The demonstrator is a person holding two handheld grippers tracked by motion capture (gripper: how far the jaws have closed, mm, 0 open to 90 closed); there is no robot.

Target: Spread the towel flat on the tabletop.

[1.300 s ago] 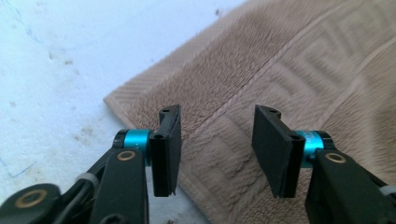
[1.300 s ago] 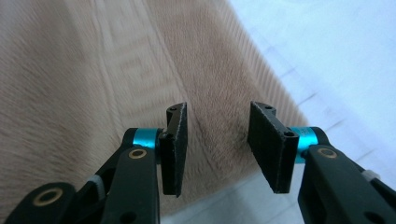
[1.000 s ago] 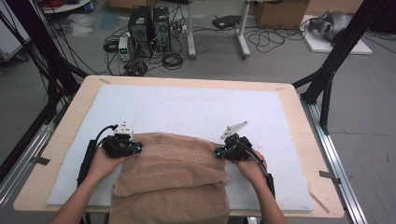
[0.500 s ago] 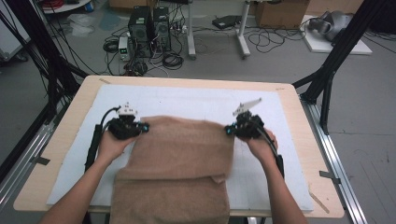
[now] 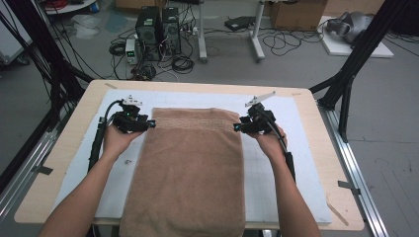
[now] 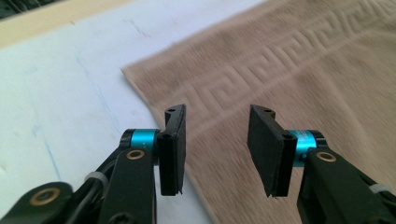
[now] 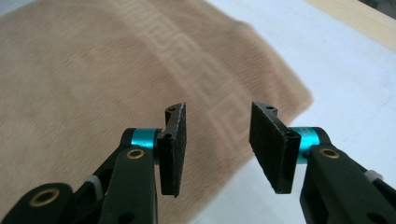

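Towel (image 5: pixel 190 173), tan with a Greek-key band woven across its far end, lies spread flat down the middle of my desk (image 5: pixel 69 148), its near end hanging over the front edge closest to me. It rests on a white mat (image 5: pixel 296 163) that covers most of the wooden top.

Both my forearms come in from the near edge and run forward along either side of the cloth, angling slightly outward, wrists roughly level. My left hand (image 5: pixel 118 138) wraps the left gripper (image 5: pixel 148 125) from below and behind, with its jaws turned inward toward the towel's far left corner. My right hand (image 5: pixel 269 140) mirrors that pose, carrying the right gripper (image 5: pixel 238 127) with its jaws aimed inward at the far right corner.

In the left gripper view my jaws have just been opening; they stand spread with nothing between them, poised above the towel's (image 6: pixel 289 60) edge near the patterned band, the corner just beyond. In the right gripper view my jaws have likewise just been opening and are parted, empty, over the towel's (image 7: pixel 93 70) side edge, the corner lying flat on the mat (image 7: pixel 355 70).

Farther off, beyond the desk, computer towers (image 5: pixel 158 29) and tangled cables sit on the grey floor.
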